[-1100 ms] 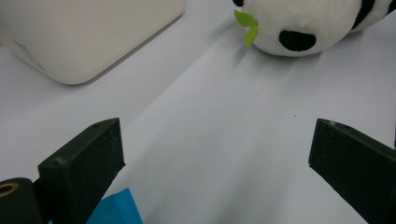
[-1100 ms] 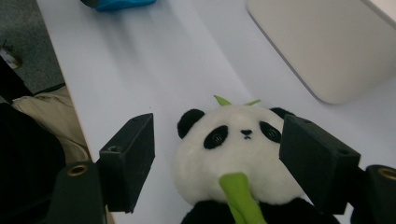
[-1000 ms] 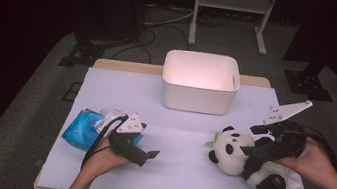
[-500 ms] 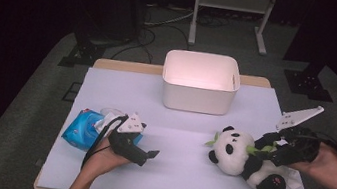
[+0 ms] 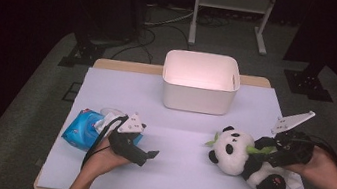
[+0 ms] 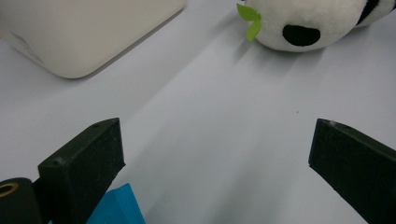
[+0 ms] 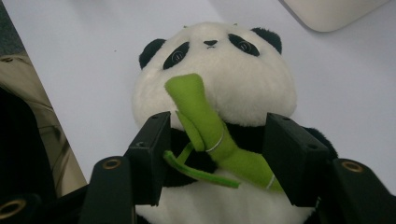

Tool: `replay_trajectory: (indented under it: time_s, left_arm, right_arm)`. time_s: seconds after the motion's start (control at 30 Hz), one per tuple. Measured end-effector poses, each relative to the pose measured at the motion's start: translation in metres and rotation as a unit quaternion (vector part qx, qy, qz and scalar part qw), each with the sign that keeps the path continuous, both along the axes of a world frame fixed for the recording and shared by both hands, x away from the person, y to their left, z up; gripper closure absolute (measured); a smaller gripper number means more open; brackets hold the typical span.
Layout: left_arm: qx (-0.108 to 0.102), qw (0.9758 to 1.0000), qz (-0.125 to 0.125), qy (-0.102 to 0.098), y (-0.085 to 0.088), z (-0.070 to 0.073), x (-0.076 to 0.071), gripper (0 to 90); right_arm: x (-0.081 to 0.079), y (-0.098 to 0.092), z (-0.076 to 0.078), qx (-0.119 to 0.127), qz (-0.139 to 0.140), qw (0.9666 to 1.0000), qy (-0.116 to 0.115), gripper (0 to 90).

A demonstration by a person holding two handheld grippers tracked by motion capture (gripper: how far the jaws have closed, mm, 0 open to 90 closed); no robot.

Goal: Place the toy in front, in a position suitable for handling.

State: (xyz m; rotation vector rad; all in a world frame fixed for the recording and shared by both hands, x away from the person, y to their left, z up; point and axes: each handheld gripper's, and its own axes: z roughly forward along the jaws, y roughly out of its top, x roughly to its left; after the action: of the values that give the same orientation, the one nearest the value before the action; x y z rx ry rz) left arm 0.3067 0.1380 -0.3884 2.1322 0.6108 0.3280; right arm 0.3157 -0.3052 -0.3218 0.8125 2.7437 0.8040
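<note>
Panda: the plush panda [image 5: 240,158] lies on the right part of the white sheet [image 5: 187,127], head toward the middle, near the front edge and well in from the right edge.
Right gripper: the right gripper [image 7: 217,161] sits over the panda's chest; its 2 jaws have just been closing, with the green bamboo stalk [image 7: 210,135] and the black chest between them. Whether the pads press the plush yet, I cannot tell.
Left gripper: the left gripper [image 5: 145,154] rests low on the sheet in the person's left hand [image 5: 104,158], jaws spread wide with bare sheet between them.
Blue pack: the blue pack [image 5: 81,129] lies just beside the left gripper, near the sheet's left edge.
Bin: the white bin [image 5: 197,96] stands at the back of the sheet, centred, well apart from both grippers.
Open room: a broad bare strip of sheet runs between the 2 grippers and from the bin's front wall toward the table's front edge.
</note>
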Motion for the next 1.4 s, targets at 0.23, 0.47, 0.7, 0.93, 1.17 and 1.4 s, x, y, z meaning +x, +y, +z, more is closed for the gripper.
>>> replay_trajectory:
  time_s: [0.23,0.47,0.7,0.93,1.17,1.4]
  left_arm:
    - [0.002,1.0,-0.001,0.001,0.0,-0.001,0.001,2.6]
    - [0.003,1.0,0.0,0.002,0.001,-0.002,0.001,2.6]
    - [0.001,1.0,0.004,0.003,0.002,-0.001,0.001,2.6]
    - [0.001,1.0,0.007,0.002,0.004,-0.001,0.002,2.6]
    - [0.0,0.9999,0.009,0.005,0.005,-0.001,0.002,2.6]
    - [-0.006,0.9999,0.014,0.002,0.008,0.001,0.002,2.6]
  right_arm:
    - [0.006,0.008,-0.01,0.003,0.013,0.9997,0.019,55.4]
    - [0.01,0.01,-0.013,0.007,0.017,0.9994,0.028,66.7]
    - [0.018,0.005,-0.007,0.013,0.025,0.9993,0.026,72.1]
    - [0.03,-0.005,0.001,0.034,0.027,0.9986,0.032,73.3]
    - [0.04,-0.004,0.01,0.046,0.048,0.9972,0.035,73.6]
    - [0.041,0.008,0.02,0.054,0.066,0.9958,0.032,73.6]
